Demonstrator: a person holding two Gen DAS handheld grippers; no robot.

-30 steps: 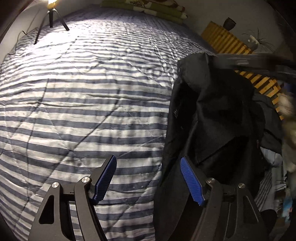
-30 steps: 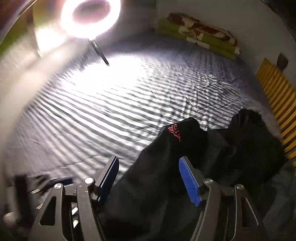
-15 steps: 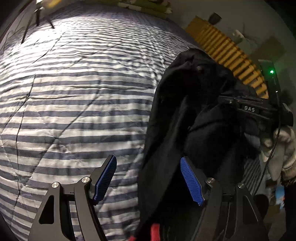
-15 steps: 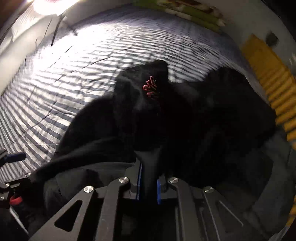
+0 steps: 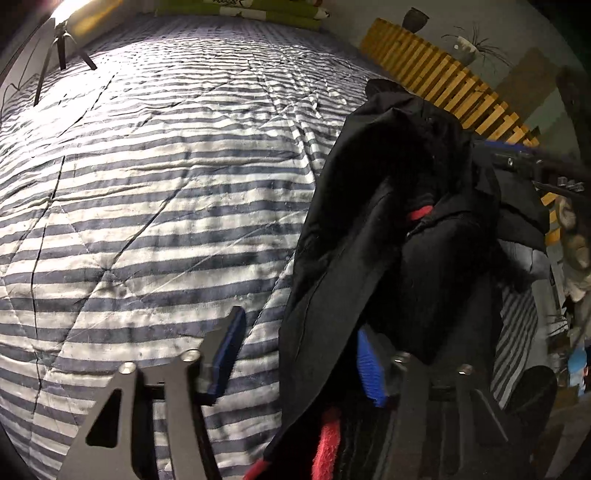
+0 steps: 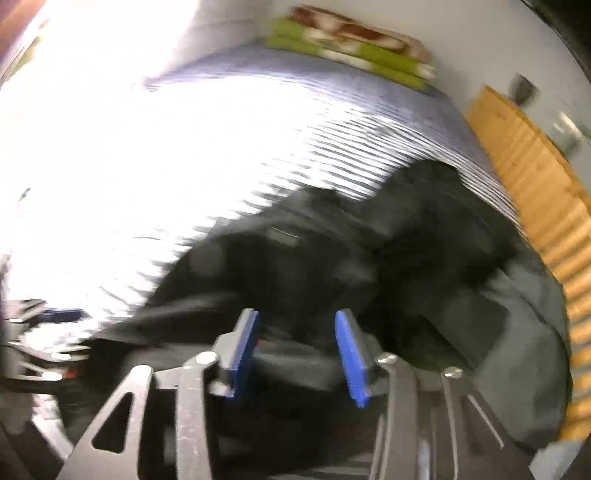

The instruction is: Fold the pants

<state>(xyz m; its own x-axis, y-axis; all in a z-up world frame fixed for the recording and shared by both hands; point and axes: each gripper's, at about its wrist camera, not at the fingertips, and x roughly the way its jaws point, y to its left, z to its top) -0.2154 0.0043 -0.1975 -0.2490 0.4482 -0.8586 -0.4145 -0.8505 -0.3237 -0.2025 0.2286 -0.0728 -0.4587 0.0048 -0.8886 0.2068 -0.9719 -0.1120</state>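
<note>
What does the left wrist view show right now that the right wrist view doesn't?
Only the left wrist view: the left gripper, its jaws closing with an edge of the black pants between them, red fabric low in the frame, tripod legs and a potted plant.

Only the right wrist view, which is blurred: the right gripper, its jaws opening above the pants, and a glare washing out the left half of the bed.

Both: the pants bunched on the striped quilt, the folded green bedding and the yellow slatted panel.
</note>
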